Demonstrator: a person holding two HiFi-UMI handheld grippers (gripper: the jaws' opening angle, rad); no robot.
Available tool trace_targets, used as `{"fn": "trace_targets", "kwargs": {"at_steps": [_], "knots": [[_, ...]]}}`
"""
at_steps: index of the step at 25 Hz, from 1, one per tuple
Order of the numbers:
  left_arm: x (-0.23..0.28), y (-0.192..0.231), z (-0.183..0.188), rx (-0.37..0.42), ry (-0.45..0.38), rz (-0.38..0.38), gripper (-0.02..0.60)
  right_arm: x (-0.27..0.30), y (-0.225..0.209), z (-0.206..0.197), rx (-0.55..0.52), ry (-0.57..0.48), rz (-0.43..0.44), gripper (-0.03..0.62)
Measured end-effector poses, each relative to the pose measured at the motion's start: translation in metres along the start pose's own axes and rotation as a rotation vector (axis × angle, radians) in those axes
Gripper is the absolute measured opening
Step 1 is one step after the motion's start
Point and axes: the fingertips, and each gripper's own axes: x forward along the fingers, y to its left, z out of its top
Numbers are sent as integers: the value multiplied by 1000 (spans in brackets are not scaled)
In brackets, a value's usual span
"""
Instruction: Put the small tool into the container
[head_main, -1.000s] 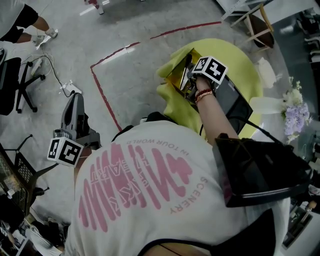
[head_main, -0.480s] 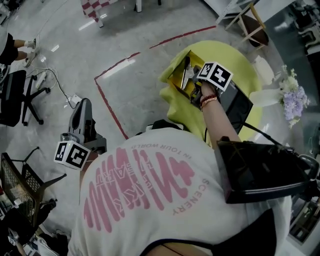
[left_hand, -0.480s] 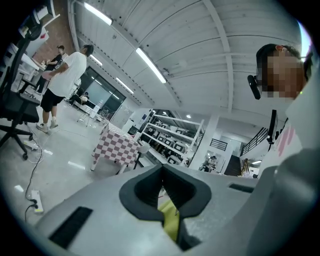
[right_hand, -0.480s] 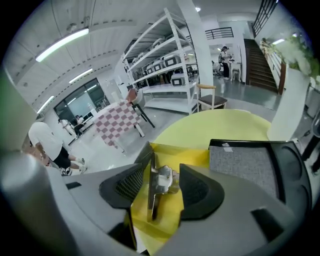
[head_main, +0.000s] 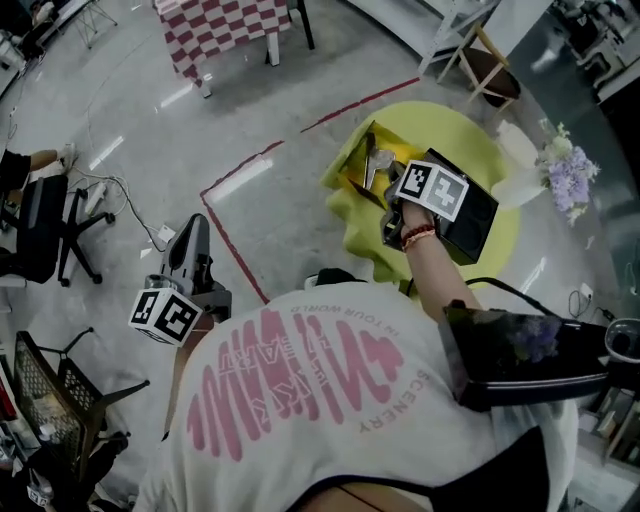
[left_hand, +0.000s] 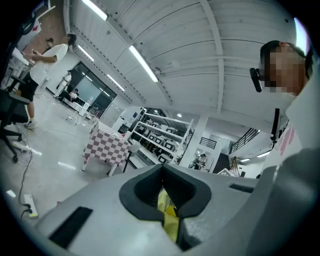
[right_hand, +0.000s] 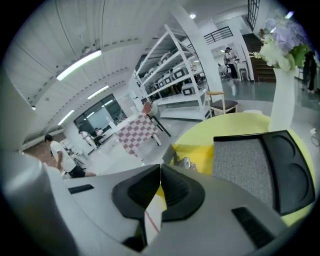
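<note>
The right gripper (right_hand: 160, 170) is lifting back from the yellow container (head_main: 350, 172), its jaws just closing together, empty. The small tool (head_main: 372, 160) is lying inside the container, so the placing looks done. The left gripper (left_hand: 161, 172), closed on nothing, is hanging well apart from it.

Big open lab/workshop hall, I reckon. Clues: polished grey floor (head_main: 150, 110) with red tape lines (head_main: 234, 245), long strip lights (left_hand: 144, 64) on white ceiling, white shelving racks (left_hand: 162, 134) full of gear, stairs (right_hand: 257, 60) at back, office chair (head_main: 45, 225) nearby, checkered table (head_main: 225, 30), my round yellow table (head_main: 470, 125) with flower vase (right_hand: 281, 102).
</note>
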Motion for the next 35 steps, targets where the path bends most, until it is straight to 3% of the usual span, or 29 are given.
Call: {"fn": "trace_targets", "kwargs": {"at_steps": [6,13,20,25,35], "knots": [[-14,-30,-4,7,10,-84,8,-62,38,-10,-8,-144,214,6],[-53,-58,-17,-1,26,-132,8,-146,53,-21,5,-310,361,6],[-105,-71,-32,-2,46,-141,8,-203,45,-62,-30,-354,344,6],[-136,-77,-44,-6,83,-143,8,-224,33,-95,-23,-344,284,6],[-162,-84,-52,-1,105,-172,8,-243,23,-131,-17,-328,240,6]]}}
